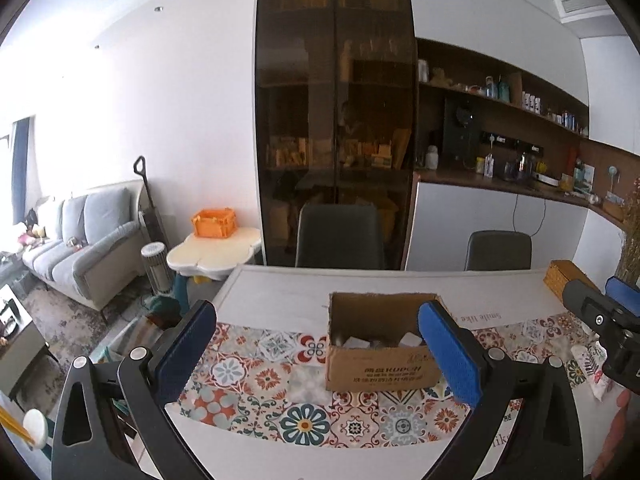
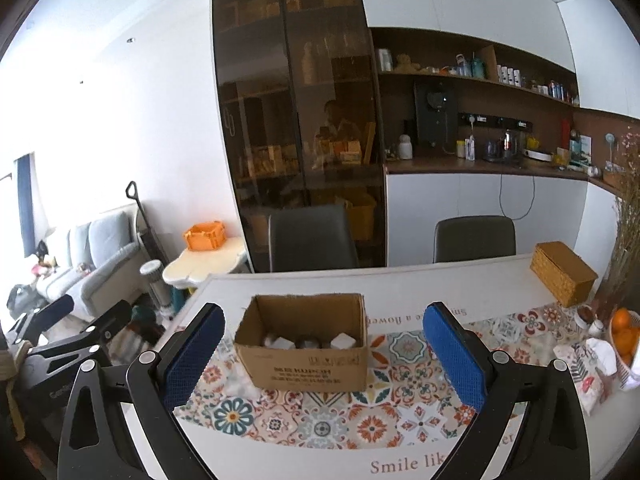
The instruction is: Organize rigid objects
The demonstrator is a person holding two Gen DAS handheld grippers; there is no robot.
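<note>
The counter point(image 2: 304, 460) wears a patterned tile-print cloth point(image 2: 320, 420). An open cardboard box point(image 2: 308, 368) stands on the cloth. A woven box point(image 2: 562, 276) sits on the bare far right corner, beside a basket of oranges point(image 2: 624, 340).

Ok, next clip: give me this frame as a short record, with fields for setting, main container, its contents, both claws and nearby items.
setting: dining table with a patterned tile-print runner
main container: open cardboard box, upright on the runner
contents: a few small white and grey items, too small to identify
left claw: open, nothing between the pads
right claw: open, holding nothing, back from the box
nearby: woven box; bowl of oranges at the right edge
</note>
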